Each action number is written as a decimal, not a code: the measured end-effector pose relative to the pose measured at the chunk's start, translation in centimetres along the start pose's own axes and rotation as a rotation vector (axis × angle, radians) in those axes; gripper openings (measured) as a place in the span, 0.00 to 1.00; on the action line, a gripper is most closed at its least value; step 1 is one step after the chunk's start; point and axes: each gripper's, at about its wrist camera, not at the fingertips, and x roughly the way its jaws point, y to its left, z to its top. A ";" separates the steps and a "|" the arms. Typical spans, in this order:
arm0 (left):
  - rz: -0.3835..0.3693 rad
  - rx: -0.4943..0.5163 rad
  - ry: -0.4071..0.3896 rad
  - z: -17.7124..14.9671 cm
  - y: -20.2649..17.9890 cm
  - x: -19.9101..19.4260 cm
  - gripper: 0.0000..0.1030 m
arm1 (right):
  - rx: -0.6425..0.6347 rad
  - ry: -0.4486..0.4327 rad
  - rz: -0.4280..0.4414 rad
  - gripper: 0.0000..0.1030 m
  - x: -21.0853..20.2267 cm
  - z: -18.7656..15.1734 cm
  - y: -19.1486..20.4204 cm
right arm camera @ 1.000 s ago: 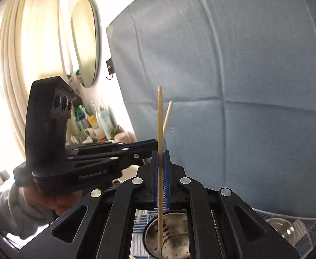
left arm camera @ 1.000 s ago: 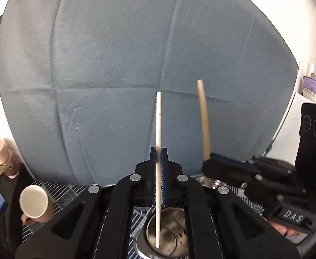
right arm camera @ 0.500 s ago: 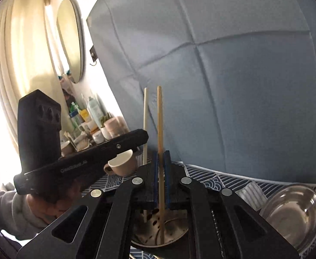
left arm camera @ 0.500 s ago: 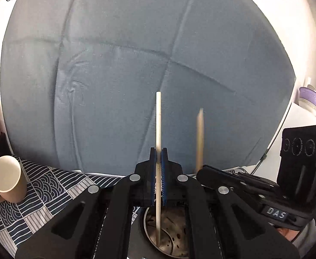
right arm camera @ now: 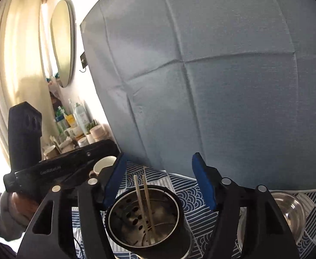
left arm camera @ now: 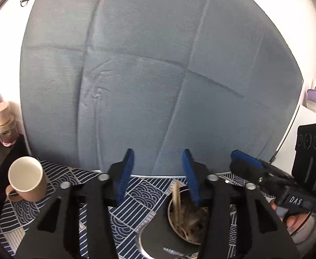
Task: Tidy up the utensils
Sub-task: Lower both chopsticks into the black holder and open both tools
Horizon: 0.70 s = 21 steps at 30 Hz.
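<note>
Below the right gripper (right arm camera: 160,181), whose jaws have just been opening and stand wide with nothing between them, two chopsticks (right arm camera: 143,202) lean inside the perforated steel holder (right arm camera: 123,233). Left gripper (left arm camera: 159,173) has likewise just spread its fingers, empty, above that holder (left arm camera: 170,213). Left of its fingers sits a beige mug (left arm camera: 26,180); beyond hangs a blue cloth (left arm camera: 158,75).

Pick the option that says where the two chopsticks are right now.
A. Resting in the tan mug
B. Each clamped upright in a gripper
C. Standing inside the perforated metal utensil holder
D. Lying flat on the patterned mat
C: in the right wrist view both chopsticks lean inside the perforated metal utensil holder, while the right gripper and the left gripper stand open with nothing between their blue pads.
</note>
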 end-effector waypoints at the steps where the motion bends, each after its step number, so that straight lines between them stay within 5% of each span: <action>1: 0.008 0.000 0.006 0.0 0.1 -0.2 0.58 | 0.001 0.002 -0.005 0.60 -0.1 0.0 0.0; 12: 0.042 0.040 0.064 -0.6 0.7 -1.8 0.77 | 0.004 0.048 -0.018 0.83 -1.4 -0.2 0.1; 21: 0.064 0.101 0.112 -1.6 0.6 -3.1 0.90 | 0.037 0.085 -0.041 0.83 -2.7 -0.7 0.2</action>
